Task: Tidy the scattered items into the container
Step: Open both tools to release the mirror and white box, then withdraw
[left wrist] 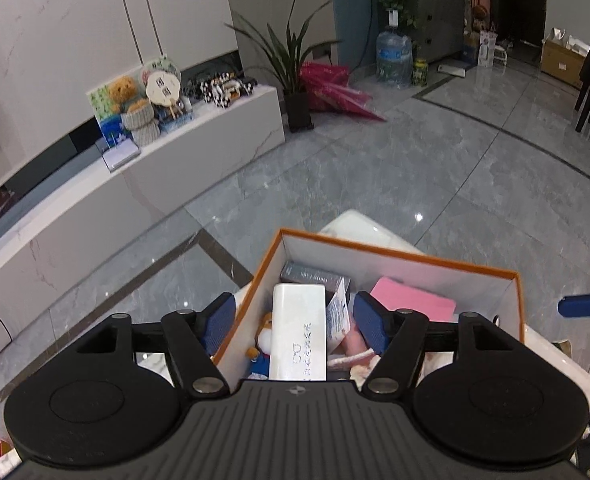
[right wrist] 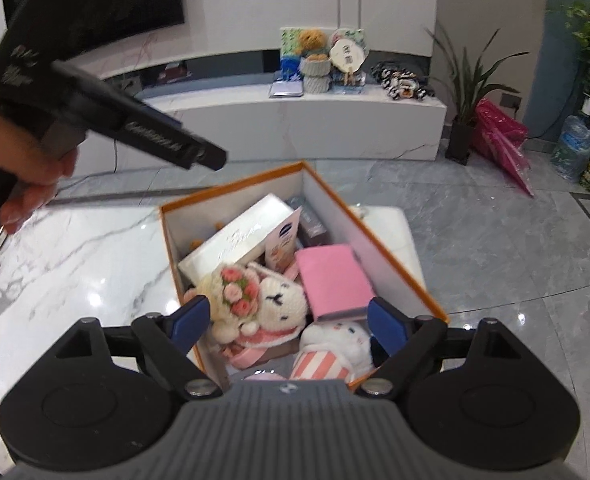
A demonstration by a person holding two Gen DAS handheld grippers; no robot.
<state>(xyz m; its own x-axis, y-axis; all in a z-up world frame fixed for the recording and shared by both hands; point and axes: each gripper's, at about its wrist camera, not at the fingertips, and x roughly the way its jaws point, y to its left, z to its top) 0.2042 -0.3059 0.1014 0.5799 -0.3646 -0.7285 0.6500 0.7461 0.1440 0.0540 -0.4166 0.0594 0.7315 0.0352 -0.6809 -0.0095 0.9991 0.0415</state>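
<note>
An orange-rimmed cardboard box [left wrist: 395, 258] [right wrist: 231, 190] stands on a white marble table [right wrist: 75, 248]. It holds a white carton [left wrist: 299, 328] [right wrist: 239, 236], a dark grey carton [left wrist: 315, 276], a pink box [left wrist: 411, 300] [right wrist: 331, 276], a plush rabbit with a bouquet [right wrist: 275, 304], a white plush in pink stripes [right wrist: 331, 352], a small doll in blue [left wrist: 260, 354] and a sachet [right wrist: 281, 246]. My left gripper [left wrist: 295, 326] hovers open over the white carton, its pads clear of it. My right gripper [right wrist: 291, 322] hangs open above the plush toys, gripping nothing.
A hand [right wrist: 19, 168] holds the other gripper's black body [right wrist: 107, 112] at upper left. Beyond the table lies grey tiled floor [left wrist: 415, 168]. A white TV bench [left wrist: 199, 136] carries a teddy bear [left wrist: 121, 90]. A potted plant [left wrist: 291, 68], a pink umbrella [left wrist: 335, 88] and a water jug [left wrist: 393, 58] stand farther off.
</note>
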